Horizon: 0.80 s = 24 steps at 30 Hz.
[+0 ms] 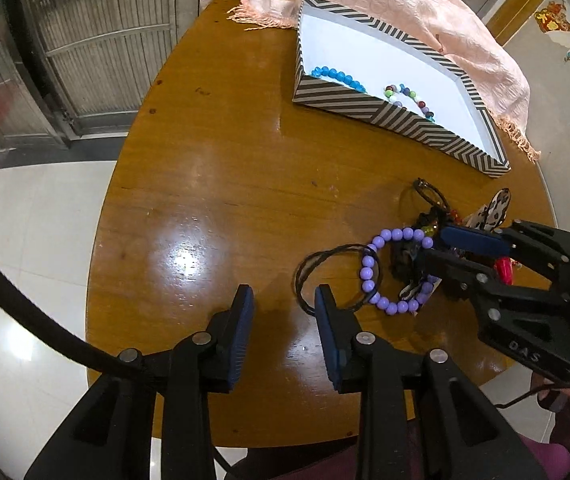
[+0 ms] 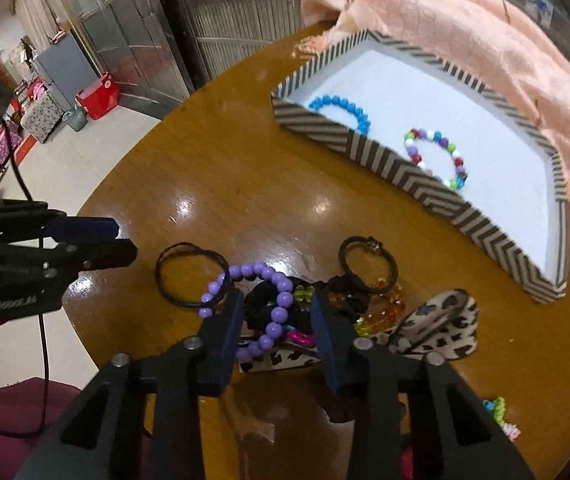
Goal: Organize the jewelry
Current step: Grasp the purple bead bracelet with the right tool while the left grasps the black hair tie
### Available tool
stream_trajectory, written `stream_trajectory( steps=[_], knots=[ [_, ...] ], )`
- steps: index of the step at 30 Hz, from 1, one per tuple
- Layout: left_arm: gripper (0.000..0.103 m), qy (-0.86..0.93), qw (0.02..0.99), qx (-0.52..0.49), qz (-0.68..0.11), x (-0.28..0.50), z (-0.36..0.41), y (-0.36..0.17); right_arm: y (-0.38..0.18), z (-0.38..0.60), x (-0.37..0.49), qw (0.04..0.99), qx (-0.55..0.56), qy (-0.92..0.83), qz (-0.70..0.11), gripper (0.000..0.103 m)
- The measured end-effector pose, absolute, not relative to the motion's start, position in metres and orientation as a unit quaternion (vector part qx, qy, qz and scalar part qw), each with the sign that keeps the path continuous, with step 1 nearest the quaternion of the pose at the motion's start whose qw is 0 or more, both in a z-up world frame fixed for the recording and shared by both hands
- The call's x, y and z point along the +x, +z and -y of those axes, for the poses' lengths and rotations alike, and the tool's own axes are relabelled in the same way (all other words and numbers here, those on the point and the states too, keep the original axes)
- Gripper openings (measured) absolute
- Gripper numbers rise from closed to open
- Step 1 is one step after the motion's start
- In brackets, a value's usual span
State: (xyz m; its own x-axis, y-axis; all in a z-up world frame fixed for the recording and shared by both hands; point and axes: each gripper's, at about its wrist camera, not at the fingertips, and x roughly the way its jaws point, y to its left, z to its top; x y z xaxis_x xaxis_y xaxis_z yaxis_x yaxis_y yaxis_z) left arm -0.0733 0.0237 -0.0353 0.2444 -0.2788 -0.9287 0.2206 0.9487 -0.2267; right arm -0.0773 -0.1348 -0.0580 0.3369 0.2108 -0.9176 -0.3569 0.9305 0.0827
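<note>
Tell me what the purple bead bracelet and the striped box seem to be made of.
The purple bead bracelet looks like glossy plastic or glass: each round bead carries a small highlight. The shallow box with black and white stripes looks like matte printed cardboard, with thin straight walls, folded corners and a plain white inside.

Blue bracelet half hidden behind box wall.

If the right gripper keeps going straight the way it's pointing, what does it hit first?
Most likely the purple bead bracelet, which lies between the open fingers of the right gripper on the pile of hair ties; depth is hard to judge.
</note>
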Motion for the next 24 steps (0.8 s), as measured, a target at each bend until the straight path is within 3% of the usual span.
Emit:
stream_trajectory(
  steps=[21, 23, 24],
  knots=[
    [0.035, -0.156, 0.781, 0.015, -0.604, -0.061, 0.003, -0.061, -0.067, 0.139, -0.073, 0.810, -0.051, 0.179, -0.557, 0.033],
    [0.025, -0.159, 0.784, 0.010, -0.600, -0.059, 0.002, -0.061, -0.069, 0.139, -0.072, 0.807, -0.050, 0.181, -0.559, 0.032],
    [0.016, -0.158, 0.785, 0.014, -0.599, -0.059, 0.002, -0.062, -0.071, 0.139, -0.073, 0.807, -0.052, 0.181, -0.559, 0.026]
  ],
)
